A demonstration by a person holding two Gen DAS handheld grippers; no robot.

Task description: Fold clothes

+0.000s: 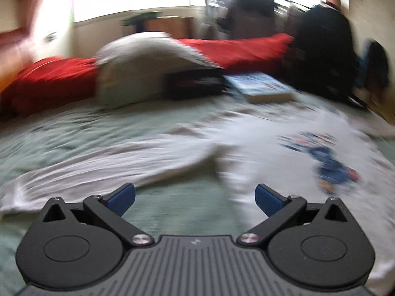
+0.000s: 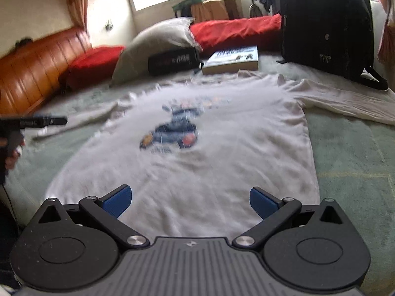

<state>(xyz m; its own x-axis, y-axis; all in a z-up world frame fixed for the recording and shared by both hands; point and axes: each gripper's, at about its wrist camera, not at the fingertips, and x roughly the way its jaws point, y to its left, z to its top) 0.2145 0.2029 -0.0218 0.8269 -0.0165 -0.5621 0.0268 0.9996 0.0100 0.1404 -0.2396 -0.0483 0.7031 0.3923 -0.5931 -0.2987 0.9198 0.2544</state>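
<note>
A white long-sleeved shirt (image 2: 187,172) with a blue printed picture (image 2: 172,128) lies spread flat, front up, on a pale green bedspread (image 2: 350,157). My right gripper (image 2: 190,201) hovers open over the shirt's bottom hem, nothing between its blue pads. In the blurred left wrist view the shirt (image 1: 259,153) spreads to the right, one sleeve (image 1: 98,167) running out to the left. My left gripper (image 1: 195,198) is open just short of that sleeve, above bare bedspread. The left gripper (image 2: 53,121) also shows at the right wrist view's left edge, held by a hand (image 2: 11,157).
At the bed's far end lie a grey pillow (image 2: 158,42), red cushions (image 2: 234,33), a black case (image 2: 172,60) and a book (image 2: 232,60). A black backpack (image 2: 325,24) stands at the far right. A brown headboard (image 2: 32,71) runs along the left.
</note>
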